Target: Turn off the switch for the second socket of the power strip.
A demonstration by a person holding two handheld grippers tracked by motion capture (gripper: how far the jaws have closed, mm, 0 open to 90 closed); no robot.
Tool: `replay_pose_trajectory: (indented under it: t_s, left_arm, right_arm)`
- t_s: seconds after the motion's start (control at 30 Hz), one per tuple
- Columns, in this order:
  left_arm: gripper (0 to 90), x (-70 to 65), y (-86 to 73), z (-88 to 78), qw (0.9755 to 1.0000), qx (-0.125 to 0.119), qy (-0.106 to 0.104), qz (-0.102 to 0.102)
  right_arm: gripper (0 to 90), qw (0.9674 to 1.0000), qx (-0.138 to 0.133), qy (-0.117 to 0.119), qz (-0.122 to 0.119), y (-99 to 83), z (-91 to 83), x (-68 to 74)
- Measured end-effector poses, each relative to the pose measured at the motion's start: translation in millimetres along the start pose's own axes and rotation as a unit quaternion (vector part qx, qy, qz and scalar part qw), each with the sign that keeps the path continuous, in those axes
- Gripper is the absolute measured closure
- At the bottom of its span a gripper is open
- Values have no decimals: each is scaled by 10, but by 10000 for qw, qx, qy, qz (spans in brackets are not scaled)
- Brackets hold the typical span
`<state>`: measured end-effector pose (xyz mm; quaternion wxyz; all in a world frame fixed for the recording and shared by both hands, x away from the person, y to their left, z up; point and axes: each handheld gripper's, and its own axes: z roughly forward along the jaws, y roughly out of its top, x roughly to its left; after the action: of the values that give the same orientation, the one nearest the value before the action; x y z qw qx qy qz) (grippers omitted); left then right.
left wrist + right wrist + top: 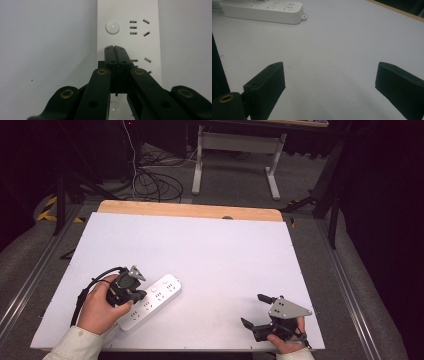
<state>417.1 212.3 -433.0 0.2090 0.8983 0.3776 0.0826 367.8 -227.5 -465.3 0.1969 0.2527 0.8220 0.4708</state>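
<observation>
A white power strip [155,299] lies slanted on the white table top at the front left. My left gripper [135,295] stands over its middle, held by a hand. In the left gripper view the jaws are shut with nothing between them, and the left gripper [115,48] has its tips over the power strip [150,42], just below a round white button [113,26] and beside the socket slots. A second round button [113,109] shows under the jaws. My right gripper [256,310] rests open at the front right, with nothing between its fingers [268,81].
The white board [200,250] covers a wooden table whose far edge [190,210] shows. The power strip [262,10] lies far off from the right gripper [329,75]. Beyond the table are cables [155,182] on the floor and a desk frame [235,155].
</observation>
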Motion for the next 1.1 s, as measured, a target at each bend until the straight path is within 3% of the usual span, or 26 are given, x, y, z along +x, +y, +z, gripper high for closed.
replay_pose_trajectory:
  t_s: [0.47,0.67,1.1]
  left_arm:
    - [900,-22,-8,18,10000,12,83,26]
    - [900,-5,-30,30,9999,-52,24,-89]
    - [900,-4,-54,30,9999,-110,41,-106]
  right_arm:
    - [96,10000,-5,20,-2,1,-1,4]
    - [96,10000,1,26,-2,1,1,7]
    - [96,10000,2,37,1,1,0,9]
